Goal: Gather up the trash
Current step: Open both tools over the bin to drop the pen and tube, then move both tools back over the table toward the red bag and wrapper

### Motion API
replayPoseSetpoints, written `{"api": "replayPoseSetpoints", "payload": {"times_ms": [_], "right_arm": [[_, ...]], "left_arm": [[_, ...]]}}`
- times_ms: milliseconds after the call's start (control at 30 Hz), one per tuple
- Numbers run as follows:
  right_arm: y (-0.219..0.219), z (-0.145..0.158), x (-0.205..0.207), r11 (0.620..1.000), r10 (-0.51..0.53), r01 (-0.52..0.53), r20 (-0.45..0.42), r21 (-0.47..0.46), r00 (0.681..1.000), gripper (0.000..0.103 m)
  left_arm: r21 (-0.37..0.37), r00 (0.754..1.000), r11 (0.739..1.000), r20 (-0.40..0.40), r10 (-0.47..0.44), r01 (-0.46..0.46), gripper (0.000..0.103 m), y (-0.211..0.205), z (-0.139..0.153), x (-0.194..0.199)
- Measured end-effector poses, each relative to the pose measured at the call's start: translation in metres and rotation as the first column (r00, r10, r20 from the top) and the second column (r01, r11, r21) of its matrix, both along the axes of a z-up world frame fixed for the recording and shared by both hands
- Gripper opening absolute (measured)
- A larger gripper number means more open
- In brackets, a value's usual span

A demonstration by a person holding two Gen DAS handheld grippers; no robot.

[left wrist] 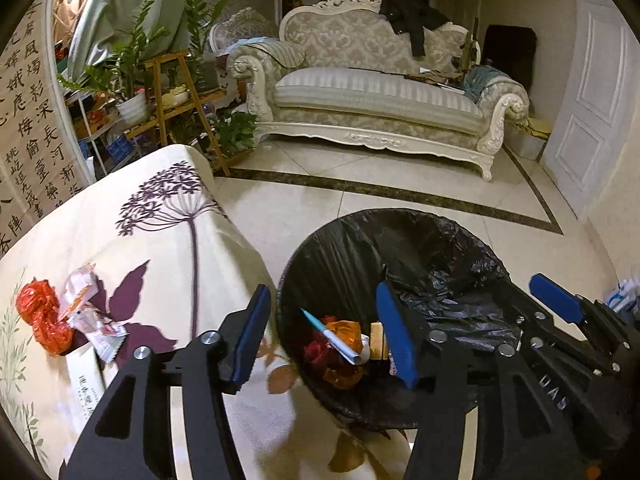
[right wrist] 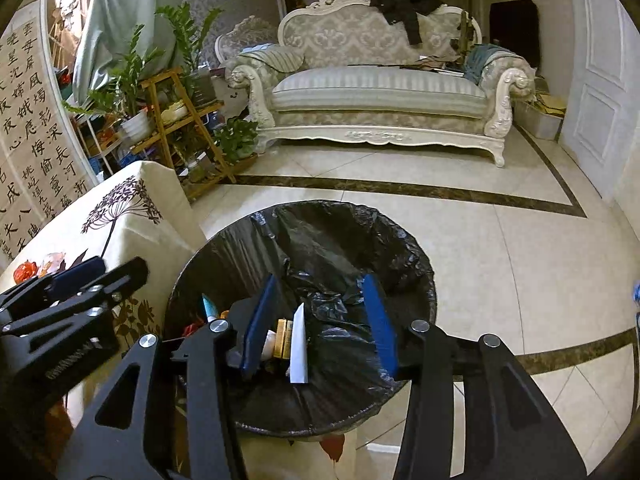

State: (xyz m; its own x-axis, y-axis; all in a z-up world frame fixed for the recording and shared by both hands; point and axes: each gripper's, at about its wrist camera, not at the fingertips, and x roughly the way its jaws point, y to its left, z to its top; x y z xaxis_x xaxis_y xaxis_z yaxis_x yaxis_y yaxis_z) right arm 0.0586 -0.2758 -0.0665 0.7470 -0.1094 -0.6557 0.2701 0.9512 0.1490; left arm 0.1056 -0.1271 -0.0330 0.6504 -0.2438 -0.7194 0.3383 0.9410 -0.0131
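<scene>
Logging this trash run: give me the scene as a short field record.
left tool: open, empty, at the bin's left rim
right tool: open, empty, above the bin
bin: black-lined, on the floor beside the table
in bin: blue pen, orange wrapper, white paper
on table: red wrapper, white wrapper
remaining: both table wrappers
</scene>
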Motion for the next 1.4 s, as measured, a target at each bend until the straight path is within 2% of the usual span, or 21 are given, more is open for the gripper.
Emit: {"api": "replayPoseSetpoints", "payload": {"times_ms": [133, 167, 367, 567, 767, 1167, 1400], "right_arm": [[0.004, 0.003, -0.005, 1.000, -0.004, 0.004, 0.010, -0.007, 1.000, 0.056], [0.005, 0.004, -0.005, 1.000, 0.001, -0.001, 0.010, -0.009, 1.000, 0.061], [0.024, 0.011, -0.012, 0.999, 0.035, -0.035, 0.037, -0.008, 0.999, 0.072], [0.053, 0.017, -0.013, 0.994, 0.106, -0.107, 0.041, 0.006, 0.993, 0.073], [0.090, 0.023, -0.009, 0.979, 0.205, -0.205, 0.032, 0.002, 0.978, 0.073], [0.171, 0.042, 0.019, 0.929, 0.369, -0.367, 0.044, -0.051, 0.928, 0.073], [0.201, 0.046, 0.042, 0.907, 0.418, -0.416, 0.038, -0.064, 0.907, 0.073]], "left_arm": [[-0.020, 1.000, 0.999, 0.005, 0.028, -0.028, 0.064, 0.016, 0.007, -0.003], [-0.022, 0.999, 0.999, 0.007, 0.033, -0.033, 0.065, 0.018, 0.008, -0.004], [-0.024, 0.996, 0.996, 0.020, 0.085, -0.085, 0.070, 0.043, 0.014, -0.017], [-0.028, 0.987, 0.987, 0.019, 0.160, -0.159, 0.071, 0.079, 0.018, -0.030], [-0.038, 0.967, 0.967, 0.012, 0.253, -0.252, 0.072, 0.121, 0.018, -0.037], [-0.049, 0.905, 0.904, -0.004, 0.426, -0.425, 0.072, 0.210, 0.019, -0.027], [-0.085, 0.889, 0.885, -0.021, 0.457, -0.457, 0.074, 0.234, 0.020, -0.012]]}}
